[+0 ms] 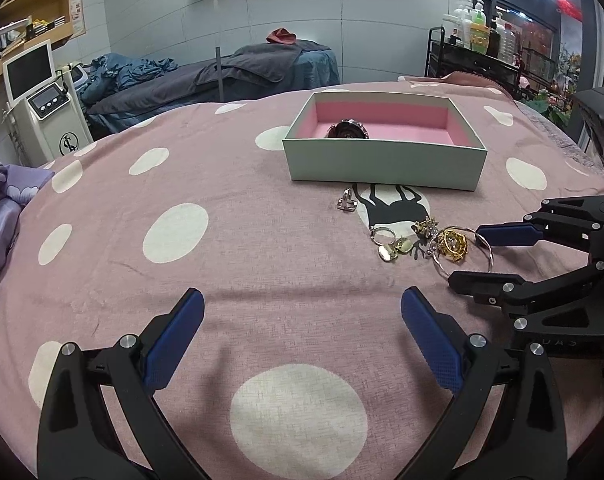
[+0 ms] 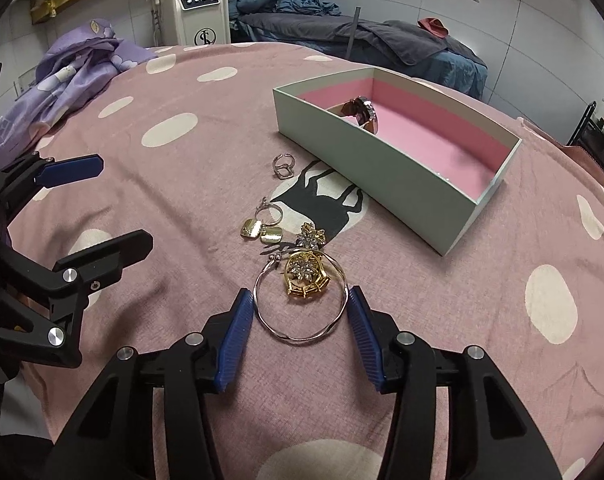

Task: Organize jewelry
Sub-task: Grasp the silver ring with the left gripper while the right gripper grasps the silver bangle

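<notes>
A pale green box (image 1: 382,162) with a pink lining holds a watch (image 1: 348,130); the box also shows in the right wrist view (image 2: 386,160), with the watch (image 2: 362,112) inside. Jewelry lies on the pink dotted cloth: a silver bangle (image 2: 302,334), a gold brooch (image 2: 306,276), a flower brooch (image 2: 312,237), gold earrings (image 2: 261,232) and a silver ring (image 2: 283,167). My right gripper (image 2: 299,308) is open, with its pads on either side of the bangle, close to its rim. My left gripper (image 1: 302,312) is open and empty over bare cloth.
A purple blanket (image 2: 61,76) lies at the cloth's far left edge. A white machine (image 2: 199,4), a massage bed (image 2: 362,36) and a rack of bottles (image 1: 482,36) stand beyond the table.
</notes>
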Demonstrator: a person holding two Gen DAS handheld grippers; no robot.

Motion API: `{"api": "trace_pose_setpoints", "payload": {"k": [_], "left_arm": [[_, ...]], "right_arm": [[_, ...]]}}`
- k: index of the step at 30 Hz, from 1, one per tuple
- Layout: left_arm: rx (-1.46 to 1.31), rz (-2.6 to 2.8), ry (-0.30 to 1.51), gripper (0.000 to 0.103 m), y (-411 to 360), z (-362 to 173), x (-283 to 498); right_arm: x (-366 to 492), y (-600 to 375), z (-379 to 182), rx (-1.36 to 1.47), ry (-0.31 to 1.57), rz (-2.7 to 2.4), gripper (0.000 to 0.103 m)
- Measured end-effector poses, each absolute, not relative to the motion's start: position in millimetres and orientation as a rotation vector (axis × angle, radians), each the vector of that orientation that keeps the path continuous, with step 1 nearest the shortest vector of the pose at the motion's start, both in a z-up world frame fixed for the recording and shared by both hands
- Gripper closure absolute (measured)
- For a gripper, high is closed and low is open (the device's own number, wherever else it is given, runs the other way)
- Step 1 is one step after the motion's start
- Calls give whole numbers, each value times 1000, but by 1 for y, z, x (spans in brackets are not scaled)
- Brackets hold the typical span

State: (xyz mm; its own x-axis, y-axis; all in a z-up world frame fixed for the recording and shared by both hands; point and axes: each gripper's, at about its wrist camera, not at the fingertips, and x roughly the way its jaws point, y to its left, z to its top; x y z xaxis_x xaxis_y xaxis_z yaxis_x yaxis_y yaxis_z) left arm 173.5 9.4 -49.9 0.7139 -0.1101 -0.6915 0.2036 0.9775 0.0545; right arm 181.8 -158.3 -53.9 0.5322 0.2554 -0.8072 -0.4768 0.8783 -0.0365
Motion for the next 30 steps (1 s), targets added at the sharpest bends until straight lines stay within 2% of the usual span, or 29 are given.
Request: {"api": "trace_pose_setpoints", "payload": {"k": [7,13,19,21,25,28,30], "left_arm": [[135,-220,755,6,-2,-51,178],[136,-251,773,15,-13,-56,186],[152,-272,766,28,-19,-57,195],[118,-270,772,35,-14,-56,206],[22,-278,810,42,-7,-56,234],[30,-278,831,50,-11,-61,255],[39,-279,850,59,-16,-65,266]], "right_arm": [[175,-173,-43,-215,883,434,55],[174,-182,-40,-192,876,421,55],[171,-191,-34,-166,849,411,55],[170,-194,-33,-160,847,408,55],[170,-196,-35,-155,850,401,55],[169,-197,-34,-153,846,400,55],[168,-198,-33,-155,844,401,55]]}}
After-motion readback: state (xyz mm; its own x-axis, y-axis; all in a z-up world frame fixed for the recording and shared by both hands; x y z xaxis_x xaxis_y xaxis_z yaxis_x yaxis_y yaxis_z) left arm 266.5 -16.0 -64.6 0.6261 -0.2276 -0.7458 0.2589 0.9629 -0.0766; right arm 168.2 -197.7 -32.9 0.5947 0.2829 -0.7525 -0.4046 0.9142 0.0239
